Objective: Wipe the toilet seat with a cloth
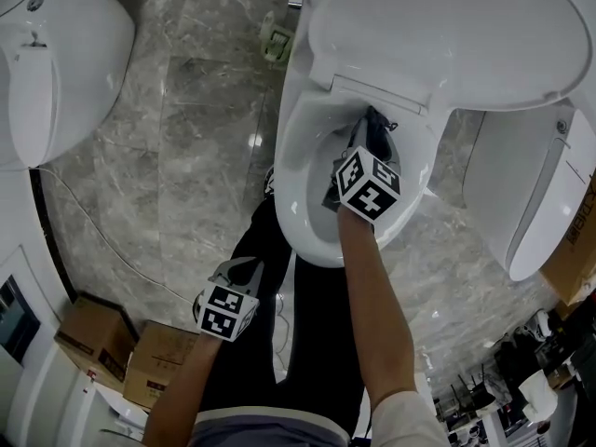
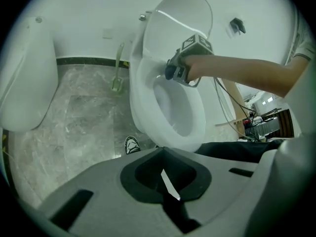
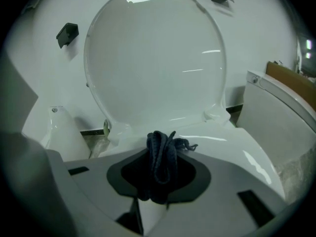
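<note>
In the head view, the marker cube over the toilet seat covers the jaws of the right gripper and most of the cloth. Behind the seat, the raised lid runs off the top edge; right of the seat, a second toilet is cut by the picture's edge.

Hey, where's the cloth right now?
In the head view the dark cloth sits right of centre, clamped in the right gripper at the back of the toilet seat, just below the hinge of the raised lid.
</note>
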Motion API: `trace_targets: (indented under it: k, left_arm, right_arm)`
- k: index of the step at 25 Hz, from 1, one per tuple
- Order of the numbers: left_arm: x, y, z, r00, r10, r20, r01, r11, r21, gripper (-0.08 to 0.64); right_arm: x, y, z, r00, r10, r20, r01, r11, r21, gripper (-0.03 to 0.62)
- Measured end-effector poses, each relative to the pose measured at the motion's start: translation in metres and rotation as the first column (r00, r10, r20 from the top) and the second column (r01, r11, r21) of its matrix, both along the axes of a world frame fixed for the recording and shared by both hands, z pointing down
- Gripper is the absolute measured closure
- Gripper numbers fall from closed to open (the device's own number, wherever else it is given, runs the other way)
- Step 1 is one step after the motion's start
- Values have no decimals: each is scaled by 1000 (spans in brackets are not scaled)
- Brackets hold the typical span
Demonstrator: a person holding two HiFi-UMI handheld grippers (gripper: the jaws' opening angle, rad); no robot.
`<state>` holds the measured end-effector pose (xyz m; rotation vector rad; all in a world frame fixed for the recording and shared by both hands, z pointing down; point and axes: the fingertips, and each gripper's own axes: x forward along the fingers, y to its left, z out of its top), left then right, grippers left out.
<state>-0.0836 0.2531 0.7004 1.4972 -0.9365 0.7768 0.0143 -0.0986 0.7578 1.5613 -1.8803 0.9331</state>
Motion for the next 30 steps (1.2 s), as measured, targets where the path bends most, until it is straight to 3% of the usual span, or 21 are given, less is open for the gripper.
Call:
trace_targets:
  k: [7,17,22,27,30]
  left_arm:
    - [-9,11,-3,1000,-14,-18,14,1000,-23,551]
    - [-17,17,-3,999,-32,-35,31,999,-22,551]
    - [-24,18,-6,998,-55,-30,55,998,-17,551]
    - [-35,7,-14,991,-133,-1,132,990,41,551]
    - [-39,-2,-17,983,-184,-2,183,981,65,551]
  right_arm:
    - [-43,14,-3,993,-110,32,109,994,29,506]
    - [-68,28,-5,970,-240,49,236,969,72,506]
    - [-79,39,-7,929,-367,36,363,927,94,506]
    - [-90,52,-9,857,-516,2,512,852,112,506]
    - [-93,60,-9,827,-562,3,557,822,120,506]
